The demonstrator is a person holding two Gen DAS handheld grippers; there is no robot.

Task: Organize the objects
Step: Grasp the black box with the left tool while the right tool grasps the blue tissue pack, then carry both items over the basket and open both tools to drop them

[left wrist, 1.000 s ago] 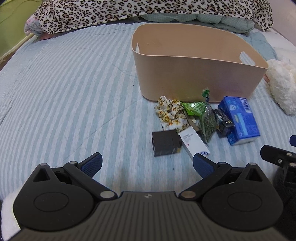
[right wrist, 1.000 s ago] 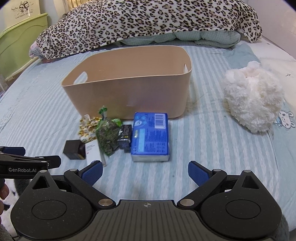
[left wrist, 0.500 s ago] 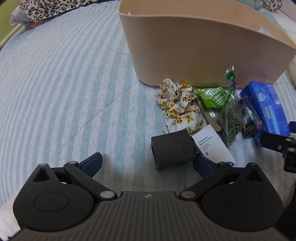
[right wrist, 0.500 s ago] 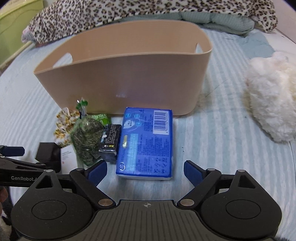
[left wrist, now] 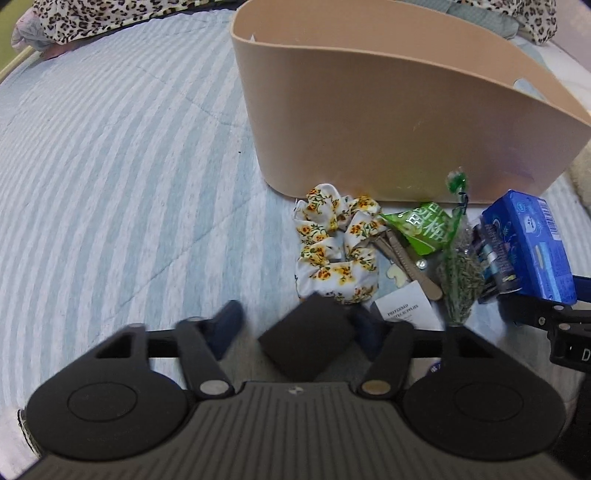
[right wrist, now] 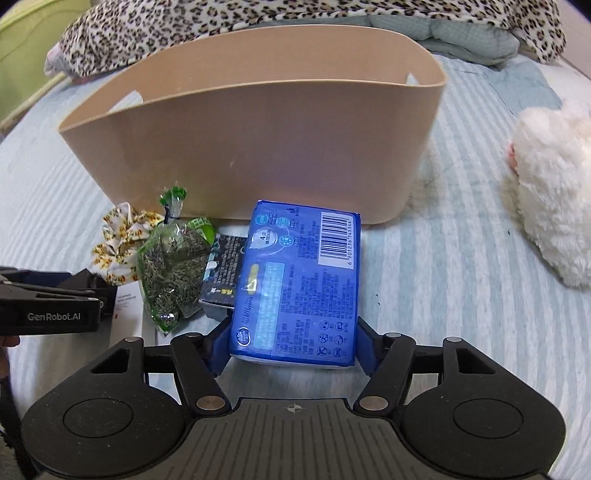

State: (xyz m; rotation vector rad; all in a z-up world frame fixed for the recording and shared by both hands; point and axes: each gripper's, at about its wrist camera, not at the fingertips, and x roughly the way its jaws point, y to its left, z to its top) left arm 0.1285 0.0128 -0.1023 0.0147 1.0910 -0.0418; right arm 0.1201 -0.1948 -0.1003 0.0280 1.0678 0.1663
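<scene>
A tan bin (left wrist: pixel 388 122) stands on the striped bed, also in the right wrist view (right wrist: pixel 258 147). In front of it lie a floral scrunchie (left wrist: pixel 334 243), a green packet (left wrist: pixel 424 227), a bag of dried herbs (right wrist: pixel 170 273), a small dark box (right wrist: pixel 225 273), a white card (left wrist: pixel 406 308) and a blue tissue pack (right wrist: pixel 295 291). My left gripper (left wrist: pixel 299 326) has its jaws around a black box (left wrist: pixel 308 339), the right pad touching, the left one still apart. My right gripper (right wrist: pixel 290 343) is shut on the blue tissue pack, which rests on the bed.
A white fluffy toy (right wrist: pixel 554 206) lies on the bed to the right. A leopard-print blanket (right wrist: pixel 258 18) lies behind the bin. The left gripper's body (right wrist: pixel 48 306) shows at the left edge of the right wrist view.
Both grippers moved forward and down to the objects. The left jaws narrowed around the black box. The right jaws closed on the blue tissue pack.
</scene>
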